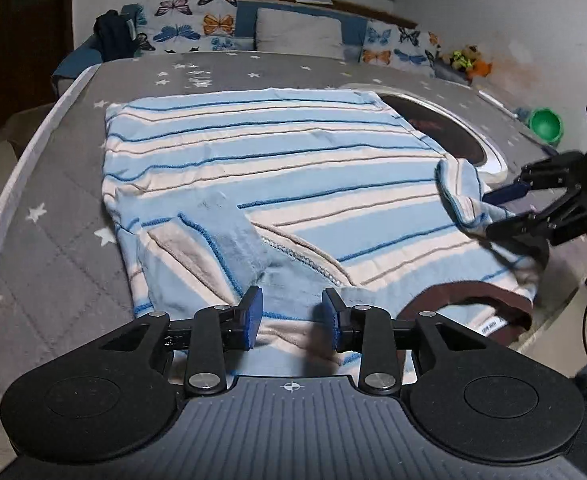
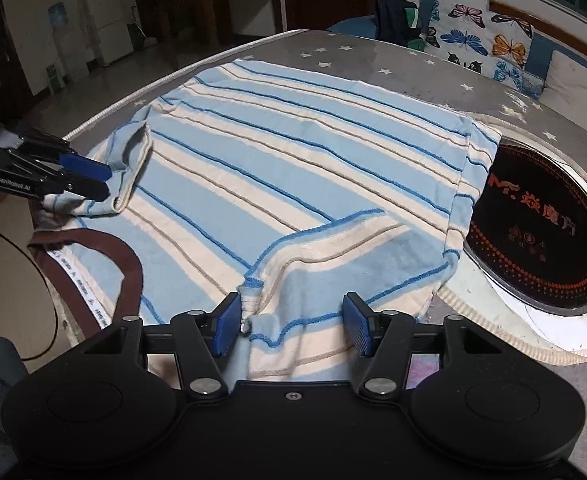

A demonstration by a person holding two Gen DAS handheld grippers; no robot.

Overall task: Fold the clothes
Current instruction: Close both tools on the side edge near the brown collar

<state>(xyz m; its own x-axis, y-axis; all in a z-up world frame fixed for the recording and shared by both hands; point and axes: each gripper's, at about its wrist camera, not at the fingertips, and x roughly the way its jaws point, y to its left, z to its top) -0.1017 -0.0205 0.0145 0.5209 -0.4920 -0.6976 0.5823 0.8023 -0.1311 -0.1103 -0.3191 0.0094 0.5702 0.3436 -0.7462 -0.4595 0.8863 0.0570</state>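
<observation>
While both grippers sit open over the sleeves, left gripper [image 1: 292, 317] and right gripper [image 2: 293, 324] grab nothing; the striped shirt [image 1: 269, 168] lies flat mid-table [image 1: 53, 256]. Only the right view shows the hotplate's [image 2: 545, 224] logo.

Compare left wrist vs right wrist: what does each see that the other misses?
Left wrist only: green cup, toys in the far corner. Right wrist only: logo on the cooktop, cabinet, the room behind. Both: striped shirt on the mattress, brown collar, butterfly pillows, and both grippers, left and right, open over sleeves.
</observation>
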